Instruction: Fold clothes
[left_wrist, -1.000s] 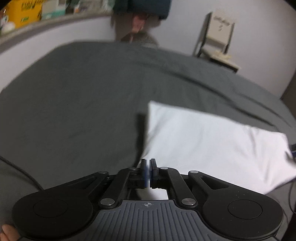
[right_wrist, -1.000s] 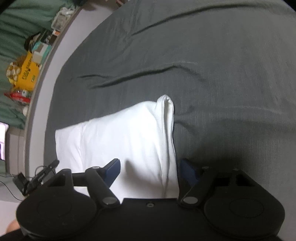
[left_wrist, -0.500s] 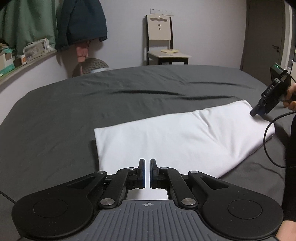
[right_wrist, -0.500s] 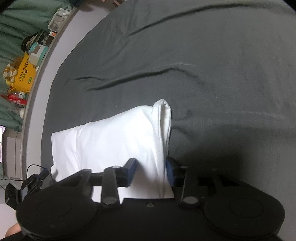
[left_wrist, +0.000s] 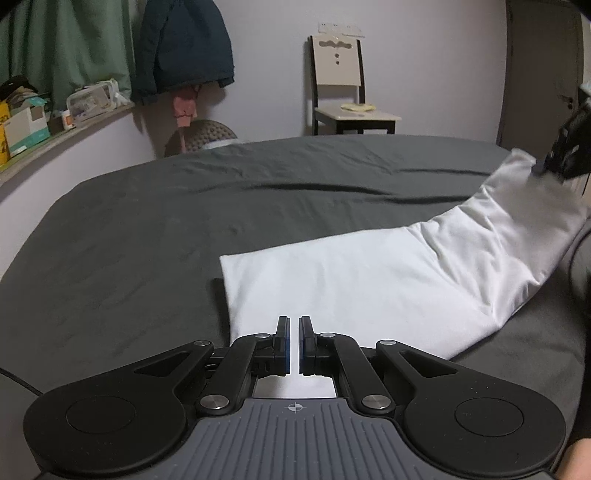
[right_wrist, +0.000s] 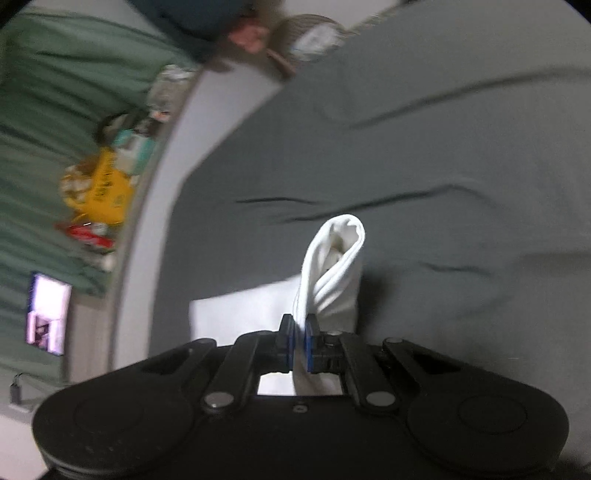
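Observation:
A white folded garment (left_wrist: 369, 288) lies as a long strip on the dark grey bed (left_wrist: 147, 229). My left gripper (left_wrist: 294, 343) hovers over its near left end, its fingers nearly together with a thin gap and no cloth between them. My right gripper (right_wrist: 299, 343) is shut on the garment's far end (right_wrist: 332, 273), which stands up bunched above the bed. In the left wrist view that end (left_wrist: 517, 184) is lifted off the bed by the right gripper (left_wrist: 565, 158) at the right edge.
A chair (left_wrist: 343, 92) stands against the far wall. A dark jacket (left_wrist: 184, 48) and green curtain (left_wrist: 66, 48) hang at the left. A ledge (left_wrist: 48, 125) with boxes runs along the bed's left side. A cable (left_wrist: 14, 380) trails at lower left.
My right gripper closed on the garment's end and lifted it off the bed. My left gripper tilted up to a flatter view and its fingers parted slightly.

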